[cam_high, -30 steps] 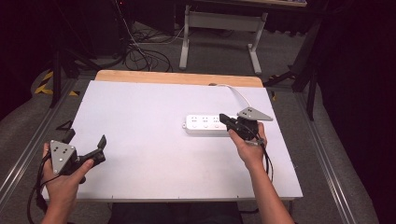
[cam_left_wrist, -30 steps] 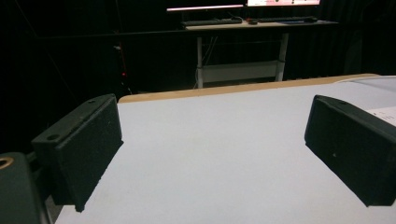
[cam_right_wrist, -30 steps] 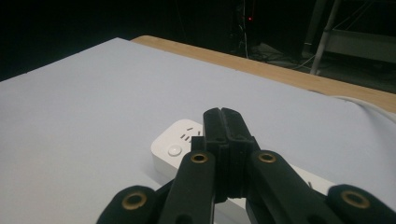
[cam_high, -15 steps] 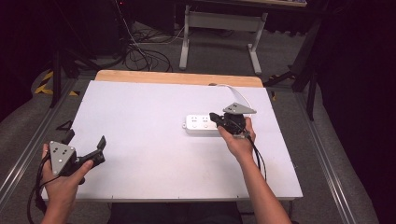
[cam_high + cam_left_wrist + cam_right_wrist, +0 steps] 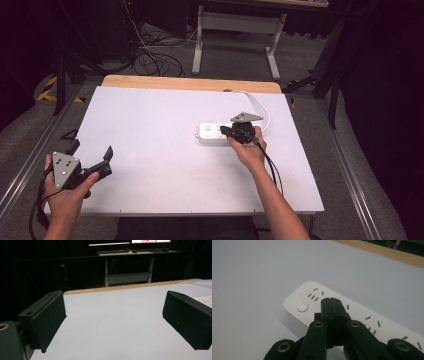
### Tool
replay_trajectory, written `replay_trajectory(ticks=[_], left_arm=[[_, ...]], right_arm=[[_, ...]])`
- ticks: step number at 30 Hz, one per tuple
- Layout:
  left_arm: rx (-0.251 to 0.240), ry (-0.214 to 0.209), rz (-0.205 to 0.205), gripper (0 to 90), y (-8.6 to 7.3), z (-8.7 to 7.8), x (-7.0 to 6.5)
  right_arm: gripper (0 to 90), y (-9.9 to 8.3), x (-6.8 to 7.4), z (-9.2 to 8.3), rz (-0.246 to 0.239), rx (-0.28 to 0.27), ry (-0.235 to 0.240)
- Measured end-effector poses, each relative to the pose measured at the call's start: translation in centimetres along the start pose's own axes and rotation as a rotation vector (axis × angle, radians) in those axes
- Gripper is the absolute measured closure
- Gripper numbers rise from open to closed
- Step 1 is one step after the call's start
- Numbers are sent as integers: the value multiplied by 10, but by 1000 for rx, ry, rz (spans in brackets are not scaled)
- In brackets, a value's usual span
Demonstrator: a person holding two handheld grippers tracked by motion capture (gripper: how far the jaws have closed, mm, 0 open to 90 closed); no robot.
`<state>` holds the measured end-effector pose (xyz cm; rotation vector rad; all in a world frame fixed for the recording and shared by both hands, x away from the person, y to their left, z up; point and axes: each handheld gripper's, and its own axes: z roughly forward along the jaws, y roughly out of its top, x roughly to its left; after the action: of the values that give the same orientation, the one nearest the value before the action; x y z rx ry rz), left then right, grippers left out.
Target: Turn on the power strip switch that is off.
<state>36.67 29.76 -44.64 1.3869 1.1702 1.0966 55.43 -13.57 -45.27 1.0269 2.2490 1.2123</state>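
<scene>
A white power strip (image 5: pixel 220 134) is lying flat on the white table (image 5: pixel 165 135), right of the middle, its long side running across the table, and a white cord (image 5: pixel 257 105) is curling away from its far right end toward the wooden strip (image 5: pixel 190 83) along the table's back edge. The right gripper (image 5: pixel 226 131) is hovering over the strip's middle, held by the person's right hand (image 5: pixel 250 150), with its jaws pressed together and nothing pinched between them. In the right gripper view the joined black tips (image 5: pixel 331 305) are pointing down at the strip's top face (image 5: pixel 352 315), just beside the round white button (image 5: pixel 302 307) near the rounded end; whether the tips are actually touching the plastic cannot be told. The left gripper (image 5: pixel 90 159) is sitting in the person's left hand (image 5: pixel 62 190) near the table's front left corner, well apart from the strip, with its jaws spread wide. In the left gripper view both pads (image 5: pixel 47 317) are standing far apart over bare table, and a sliver of the strip (image 5: pixel 203 300) is peeking out behind the right-hand pad
</scene>
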Motion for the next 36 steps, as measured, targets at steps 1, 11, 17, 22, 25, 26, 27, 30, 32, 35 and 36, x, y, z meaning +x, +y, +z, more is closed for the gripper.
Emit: replay_trajectory(ticks=[1,11,17,22,25,26,27,30,32,35,36], left_arm=[[3,0,-1,56,0,-1,0],[1,13,-7,57,-1,-7,3],[1,18,-9,57,-1,-9,4],[-4,17,-14,57,-1,-10,3],[-8,18,-13,57,-1,-11,3],[-7,17,-14,57,-1,-11,3],[-7,17,-13,57,-1,-11,3],[-7,17,-15,58,-1,-11,3],[-5,18,-16,57,-1,-11,3],[-5,19,-17,58,-1,-12,4],[-6,19,-15,58,-1,-12,4]], right_arm=[[900,-1,0,1,-1,5,1],[900,-3,0,12,-2,40,-3],[900,-4,-3,15,14,61,-6],[900,-7,-5,15,32,49,-2],[900,-7,-4,15,26,46,-7],[900,-7,-4,15,22,46,-11],[900,-8,-3,16,21,44,-12],[900,-8,-2,16,32,44,-11],[900,-8,-3,16,38,41,-7],[900,-10,-4,17,55,35,-1],[900,-10,-4,17,58,36,-2]])
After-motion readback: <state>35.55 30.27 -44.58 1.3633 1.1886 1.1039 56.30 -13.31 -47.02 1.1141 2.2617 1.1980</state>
